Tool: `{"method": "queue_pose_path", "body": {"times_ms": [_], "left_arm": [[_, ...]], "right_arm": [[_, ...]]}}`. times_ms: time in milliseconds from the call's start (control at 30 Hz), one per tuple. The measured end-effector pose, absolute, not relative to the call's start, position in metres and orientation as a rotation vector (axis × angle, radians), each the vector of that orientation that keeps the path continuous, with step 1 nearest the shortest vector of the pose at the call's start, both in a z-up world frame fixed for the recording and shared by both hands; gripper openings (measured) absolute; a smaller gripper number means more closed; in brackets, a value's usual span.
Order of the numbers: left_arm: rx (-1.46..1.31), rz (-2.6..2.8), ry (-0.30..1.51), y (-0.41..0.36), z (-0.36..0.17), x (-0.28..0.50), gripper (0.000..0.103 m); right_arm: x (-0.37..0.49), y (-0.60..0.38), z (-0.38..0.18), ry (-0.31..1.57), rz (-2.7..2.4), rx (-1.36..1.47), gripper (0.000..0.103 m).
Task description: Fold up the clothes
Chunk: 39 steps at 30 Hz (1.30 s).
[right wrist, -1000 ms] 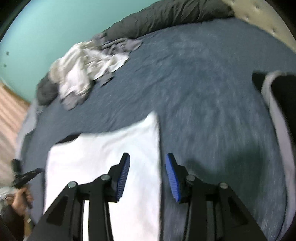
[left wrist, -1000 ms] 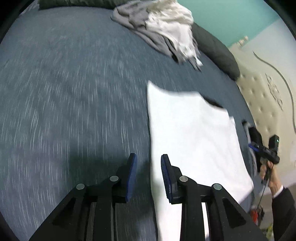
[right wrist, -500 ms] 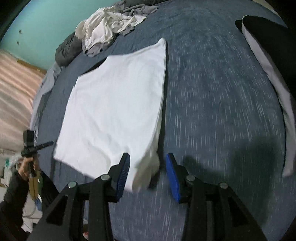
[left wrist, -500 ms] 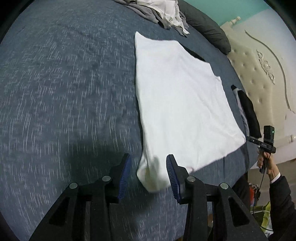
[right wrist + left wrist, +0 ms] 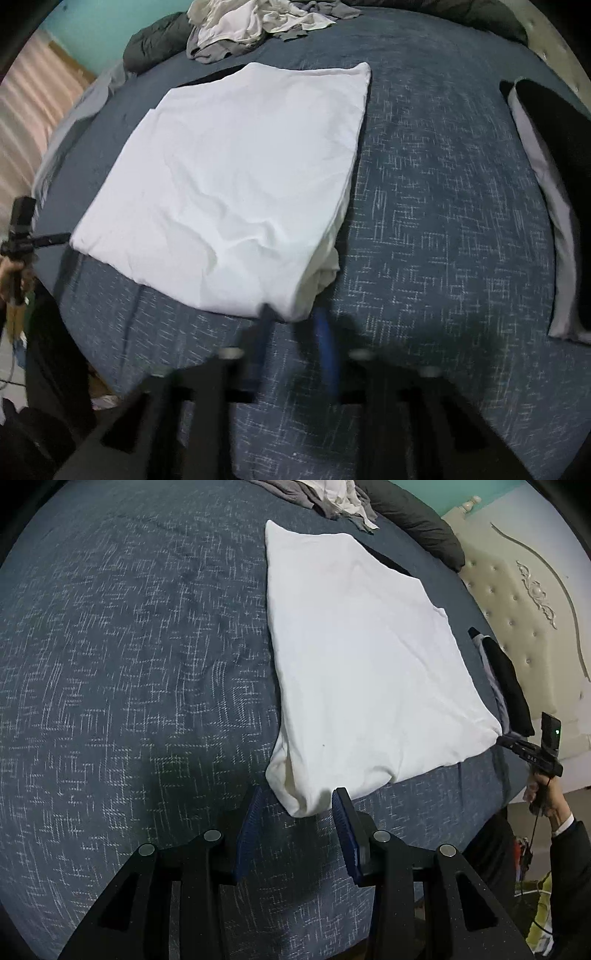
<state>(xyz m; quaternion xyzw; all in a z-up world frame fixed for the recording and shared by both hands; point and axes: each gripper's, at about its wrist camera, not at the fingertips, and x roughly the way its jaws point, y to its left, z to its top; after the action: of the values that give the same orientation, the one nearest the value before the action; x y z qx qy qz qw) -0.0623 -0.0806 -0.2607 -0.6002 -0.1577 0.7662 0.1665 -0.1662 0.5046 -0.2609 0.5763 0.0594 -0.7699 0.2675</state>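
While the white shirt is spread flat on the bed, one near corner sits between the left tool's parted jaws, and the right tool is closing on the other.

We find the folded garment lying flat on the bed, reaching its near edge. A heap of clothes sits at the far edge, a pillow beside it, and the headboard beyond.
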Motion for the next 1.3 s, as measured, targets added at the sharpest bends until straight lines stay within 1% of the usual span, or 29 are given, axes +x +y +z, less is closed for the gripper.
{"method": "queue_pose_path", "body": {"times_ms": [33, 100, 233, 333, 400, 467, 500, 567, 600, 667, 767, 800, 833, 867, 900, 933, 967, 1000, 1033, 1067, 1100, 1133, 1300], "left_arm": [[-1.708, 2.185, -0.449, -0.081, -0.26, -0.062, 0.042], [-1.705, 2.188, -0.448, -0.081, -0.26, -0.061, 0.043], [-1.705, 2.195, -0.454, -0.085, -0.259, -0.059, 0.043], [-1.7, 2.2, -0.473, -0.092, -0.258, -0.055, 0.043], [-1.695, 2.203, -0.484, -0.095, -0.257, -0.052, 0.043], [-1.702, 2.2, -0.481, -0.095, -0.258, -0.051, 0.043], [-1.706, 2.198, -0.477, -0.094, -0.258, -0.051, 0.043], [-1.709, 2.195, -0.465, -0.09, -0.258, -0.05, 0.043], [-1.708, 2.192, -0.463, -0.089, -0.258, -0.05, 0.043], [-1.708, 2.187, -0.45, -0.087, -0.258, -0.049, 0.043], [-1.722, 2.187, -0.416, -0.081, -0.26, -0.052, 0.043], [-1.727, 2.187, -0.403, -0.08, -0.262, -0.052, 0.043], [-1.732, 2.186, -0.392, -0.078, -0.263, -0.052, 0.042], [-1.736, 2.184, -0.384, -0.077, -0.265, -0.053, 0.042], [-1.738, 2.181, -0.381, -0.075, -0.266, -0.053, 0.042], [-1.739, 2.177, -0.381, -0.074, -0.268, -0.054, 0.041], [-1.738, 2.174, -0.384, -0.073, -0.269, -0.053, 0.036], [-1.736, 2.171, -0.387, -0.073, -0.271, -0.053, 0.029], [-1.736, 2.173, -0.385, -0.073, -0.272, -0.053, 0.016], [-1.737, 2.173, -0.379, -0.072, -0.272, -0.052, 0.009], [-1.736, 2.166, -0.377, -0.072, -0.272, -0.052, 0.005], [-1.735, 2.162, -0.372, -0.071, -0.272, -0.051, 0.003], [-1.717, 2.188, -0.352, -0.073, -0.267, -0.049, 0.002]], "right_arm": [[-0.166, 0.504, -0.26, 0.174, -2.081, 1.555, 0.005], [-0.166, 0.501, -0.258, 0.209, -2.081, 1.557, 0.004], [-0.159, 0.5, -0.249, 0.363, -2.066, 1.549, 0.002], [-0.159, 0.511, -0.247, 0.39, -2.073, 1.572, 0.001], [-0.16, 0.517, -0.243, 0.335, -2.071, 1.573, 0.001], [-0.162, 0.522, -0.24, 0.202, -2.049, 1.564, 0.002], [-0.162, 0.521, -0.239, 0.156, -2.043, 1.548, 0.004], [-0.158, 0.509, -0.243, 0.213, -2.039, 1.55, 0.022], [-0.156, 0.503, -0.247, 0.249, -2.033, 1.556, 0.035], [-0.153, 0.493, -0.255, 0.299, -2.016, 1.568, 0.036], [-0.156, 0.487, -0.261, 0.286, -2.011, 1.558, 0.036], [-0.157, 0.485, -0.263, 0.282, -2.01, 1.553, 0.033], [-0.158, 0.485, -0.263, 0.292, -2.012, 1.544, 0.016], [-0.158, 0.485, -0.264, 0.305, -2.014, 1.535, 0.008], [-0.159, 0.486, -0.263, 0.31, -2.016, 1.531, 0.005], [-0.16, 0.488, -0.262, 0.313, -2.018, 1.528, 0.004], [-0.161, 0.491, -0.261, 0.314, -2.015, 1.524, 0.004], [-0.161, 0.494, -0.259, 0.321, -2.017, 1.525, 0.003], [-0.161, 0.497, -0.258, 0.328, -2.021, 1.526, 0.003], [-0.161, 0.5, -0.257, 0.325, -2.02, 1.527, 0.003], [-0.16, 0.503, -0.255, 0.327, -2.023, 1.526, 0.003], [-0.159, 0.505, -0.255, 0.328, -2.023, 1.525, 0.003], [-0.154, 0.509, -0.255, 0.347, -2.015, 1.534, 0.003]]}}
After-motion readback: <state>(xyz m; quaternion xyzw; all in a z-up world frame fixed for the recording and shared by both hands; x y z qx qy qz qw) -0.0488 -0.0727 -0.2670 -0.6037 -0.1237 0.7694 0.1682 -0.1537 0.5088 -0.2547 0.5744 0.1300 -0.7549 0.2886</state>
